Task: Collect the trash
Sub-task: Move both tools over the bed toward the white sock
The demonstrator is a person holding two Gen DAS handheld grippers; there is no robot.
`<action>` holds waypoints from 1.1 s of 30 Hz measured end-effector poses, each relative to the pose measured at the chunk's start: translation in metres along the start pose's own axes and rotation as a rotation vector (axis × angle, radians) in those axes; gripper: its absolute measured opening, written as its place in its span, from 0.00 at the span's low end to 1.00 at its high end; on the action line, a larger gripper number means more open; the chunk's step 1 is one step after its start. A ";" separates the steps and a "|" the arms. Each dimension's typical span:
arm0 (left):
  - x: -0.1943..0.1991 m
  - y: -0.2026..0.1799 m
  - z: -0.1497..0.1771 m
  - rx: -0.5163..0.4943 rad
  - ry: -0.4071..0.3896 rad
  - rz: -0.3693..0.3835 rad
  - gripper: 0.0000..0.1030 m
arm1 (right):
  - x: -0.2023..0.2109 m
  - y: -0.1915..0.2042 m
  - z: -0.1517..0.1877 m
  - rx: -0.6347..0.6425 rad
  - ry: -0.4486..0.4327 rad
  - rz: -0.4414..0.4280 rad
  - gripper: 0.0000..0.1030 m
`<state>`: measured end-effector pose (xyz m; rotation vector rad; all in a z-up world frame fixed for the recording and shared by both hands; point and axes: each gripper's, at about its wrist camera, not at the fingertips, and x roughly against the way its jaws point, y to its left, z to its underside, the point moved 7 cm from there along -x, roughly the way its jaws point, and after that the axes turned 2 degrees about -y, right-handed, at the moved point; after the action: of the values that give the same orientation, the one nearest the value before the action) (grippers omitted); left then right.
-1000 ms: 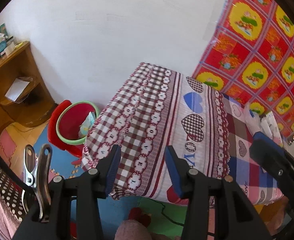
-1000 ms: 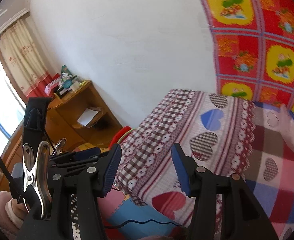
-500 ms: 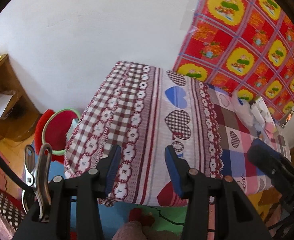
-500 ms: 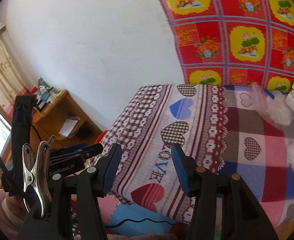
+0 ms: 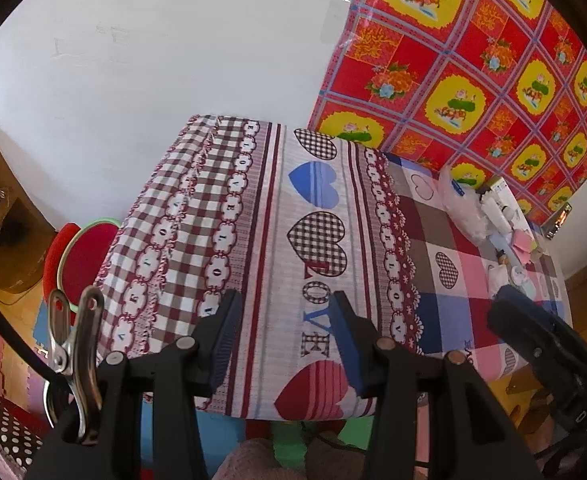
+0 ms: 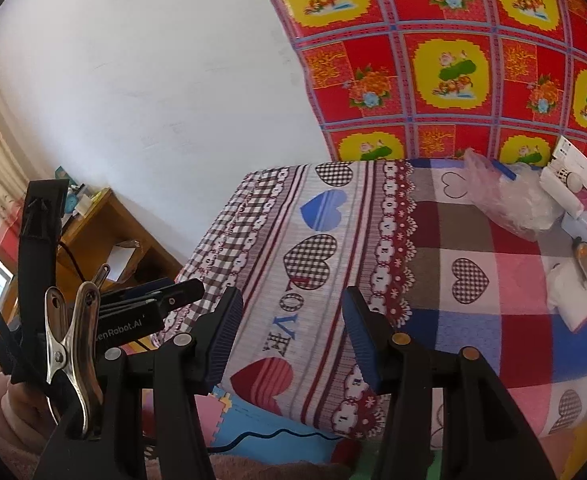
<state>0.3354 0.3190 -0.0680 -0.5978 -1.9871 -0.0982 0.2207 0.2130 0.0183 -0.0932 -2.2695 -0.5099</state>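
Observation:
A table under a heart-patterned cloth (image 5: pixel 317 240) fills both views. Trash lies at its far right: a crumpled clear plastic bag (image 6: pixel 509 200) (image 5: pixel 461 204), white tissue (image 6: pixel 569 296) (image 5: pixel 497 276) and small pink and white bits. A red bin with a green rim (image 5: pixel 81 256) stands on the floor left of the table. My left gripper (image 5: pixel 287 340) hovers over the table's near edge, open and holding nothing. My right gripper (image 6: pixel 293 332) is also open with nothing between its fingers, well short of the trash. The left gripper (image 6: pixel 149 304) shows at the left of the right wrist view.
A white box (image 6: pixel 573 184) stands by the trash against a red and yellow flowered wall covering (image 6: pixel 453 72). A wooden shelf unit (image 6: pixel 105 232) is at the left wall. Foam floor mats (image 6: pixel 253 420) and a black cable lie below the table edge.
Both views have swung to the right and dipped slightly. The trash pile has come further into view, and the bin and shelf have slid left. Both grippers' jaws stand as before.

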 end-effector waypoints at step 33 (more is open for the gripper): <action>-0.045 -0.161 0.029 0.109 0.069 -0.064 0.46 | 0.056 -0.184 0.005 0.047 0.067 -0.051 0.51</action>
<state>0.2553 0.1708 -0.0905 -0.4546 -1.9320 -0.0485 0.1378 0.0410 -0.0048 0.0049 -2.2211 -0.4788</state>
